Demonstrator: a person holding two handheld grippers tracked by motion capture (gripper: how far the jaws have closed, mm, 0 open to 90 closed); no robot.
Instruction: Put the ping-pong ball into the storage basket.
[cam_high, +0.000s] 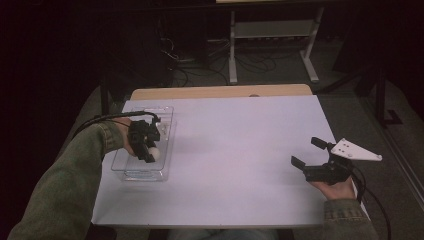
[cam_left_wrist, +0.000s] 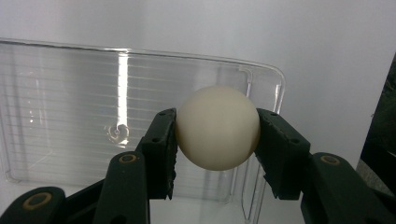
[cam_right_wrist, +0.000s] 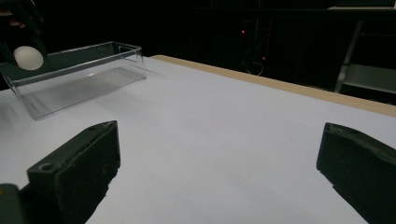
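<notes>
The left gripper (cam_left_wrist: 217, 154) pinches a smooth, matte, cream-white ball (cam_left_wrist: 217, 127) between its two black jaws, one ridged pad pressed to each side of the round surface. It holds the ball above a clear plastic box (cam_left_wrist: 65, 116), a long rectangular bin with rounded corners and fine parallel ridges moulded across its bottom. In the high view the ball (cam_high: 156, 153) hangs over the near half of the box (cam_high: 166, 131), which lies on the left part of the table (cam_high: 240, 150), a flat pale sheet with a bare wooden edge at the far side. The right gripper (cam_high: 309, 152) rests near the table's right edge, its blocky black jaws spread wide with nothing between them. A grey three-cornered plate (cam_high: 356, 150) sits on top of it. The person's sleeves (cam_high: 65, 185) are coarse olive-green cloth.
</notes>
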